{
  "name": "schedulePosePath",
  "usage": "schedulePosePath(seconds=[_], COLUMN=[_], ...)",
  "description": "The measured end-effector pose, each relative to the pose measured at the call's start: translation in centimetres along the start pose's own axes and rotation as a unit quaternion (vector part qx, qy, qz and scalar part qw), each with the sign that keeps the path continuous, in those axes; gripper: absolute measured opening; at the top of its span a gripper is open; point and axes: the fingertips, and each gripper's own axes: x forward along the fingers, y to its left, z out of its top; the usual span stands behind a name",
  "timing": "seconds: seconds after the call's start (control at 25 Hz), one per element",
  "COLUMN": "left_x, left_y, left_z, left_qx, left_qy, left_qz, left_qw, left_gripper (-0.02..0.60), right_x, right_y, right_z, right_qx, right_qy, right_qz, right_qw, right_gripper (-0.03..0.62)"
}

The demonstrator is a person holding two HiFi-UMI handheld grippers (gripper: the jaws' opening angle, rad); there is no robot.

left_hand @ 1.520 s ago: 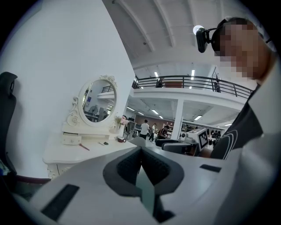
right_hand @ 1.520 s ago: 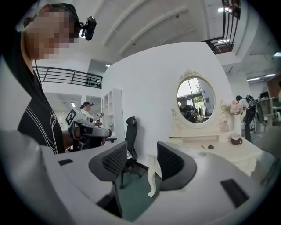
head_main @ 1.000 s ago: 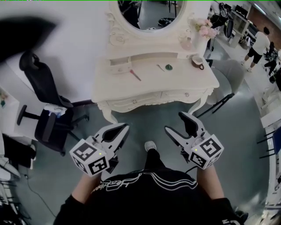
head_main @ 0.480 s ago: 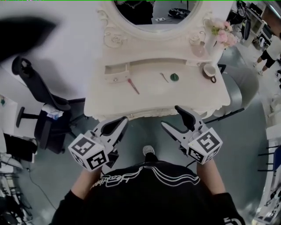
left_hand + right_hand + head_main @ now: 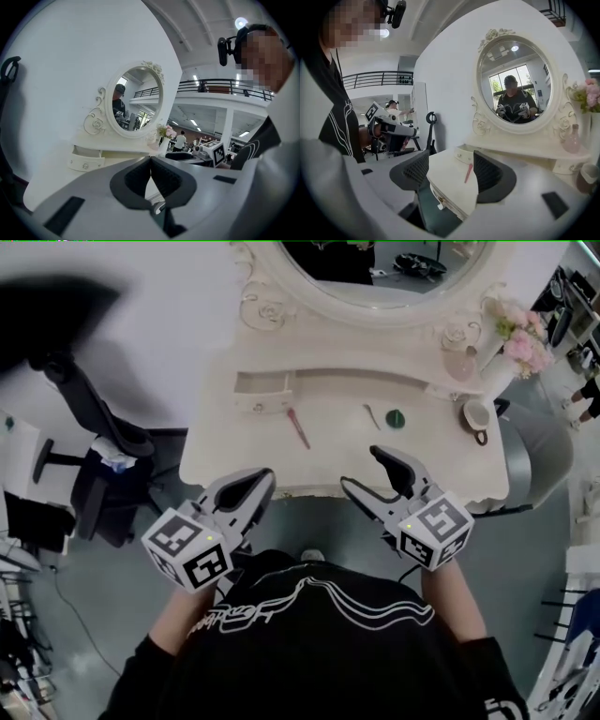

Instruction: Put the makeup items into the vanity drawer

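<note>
As the bench (image 5: pixel 412 465) has drawn closer, the clenched left tool (image 5: pixel 258 479) and released right tool (image 5: pixel 361 467) reach its front edge, both empty; grasping can begin.

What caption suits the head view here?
Left claw shut, right claw open, both before the vanity; pink stick and green disc on top.

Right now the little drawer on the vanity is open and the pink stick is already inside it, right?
Not quite. The little drawer is open, but the pink stick is not inside it. It lies outside, on the tabletop just in front of the drawer. The head view shows this.
</note>
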Motion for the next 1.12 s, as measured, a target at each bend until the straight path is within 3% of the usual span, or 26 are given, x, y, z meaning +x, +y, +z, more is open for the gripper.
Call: schedulePosePath(seconds=[0.32,0.56,1.12], left_x=[-0.2,1.6,4.9], left_y=[5.4,9.4,19.5], left_z=[0.2,0.1,-5.4], left_qx=[-0.02,-0.032,-0.068], left_qy=[0.004,0.021,0.098], left_qz=[0.036,0.034,0.046], left_qw=[0.9991,0.9987,0.9917], left_gripper=[0.023,0.023,0.023], right_x=[6.7,11.2,17.7], right_y=[-1.2,-3.2,-5.7], right_z=[-1.5,-3.9,-10.5], right_qx=[0.01,0.033,0.075], right_qy=[0.04,0.084,0.173], right_qz=[0.01,0.001,-0.021], right_qw=[0.999,0.996,0.982], right_gripper=[0.313,0.311,0.296])
